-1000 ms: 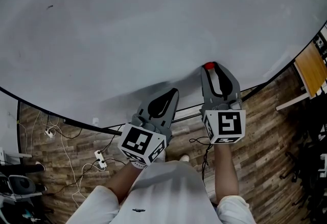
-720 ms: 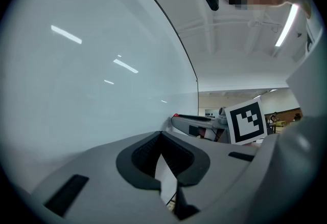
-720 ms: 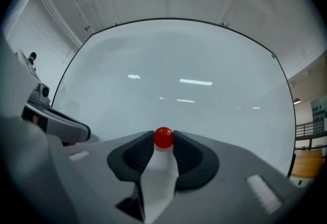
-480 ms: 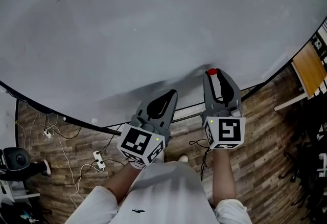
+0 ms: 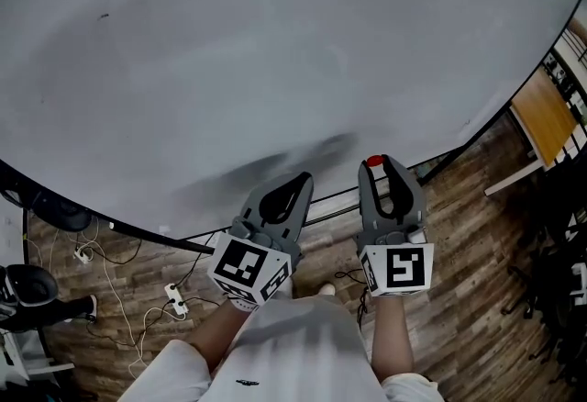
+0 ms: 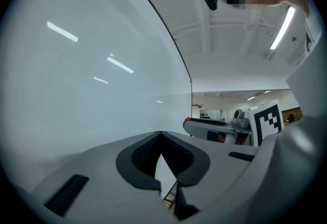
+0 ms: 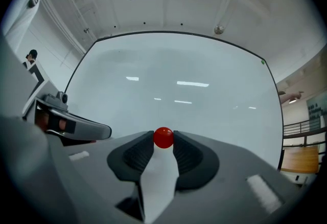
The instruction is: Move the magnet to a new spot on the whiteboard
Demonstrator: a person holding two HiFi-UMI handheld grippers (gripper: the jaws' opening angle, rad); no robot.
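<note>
Holds the red magnet (image 7: 163, 137) pinched in the right tongs (image 7: 163, 139), in front of the whiteboard (image 7: 179, 80).

Grips the small round magnet at the very tips of the right tongs, jaws parted only by its width and pointed at the lower part of the whiteboard; cannot tell whether magnet and board touch. Shows the left tongs (image 6: 161, 134) closed tip to tip with nothing between them, just beside the right pair and running close along the board's surface. Farther out, under the board's dark lower edge, takes in a wood-plank floor (image 5: 459, 235) with white cables (image 5: 124, 285) and a power strip (image 5: 174, 293) on the left.
</note>
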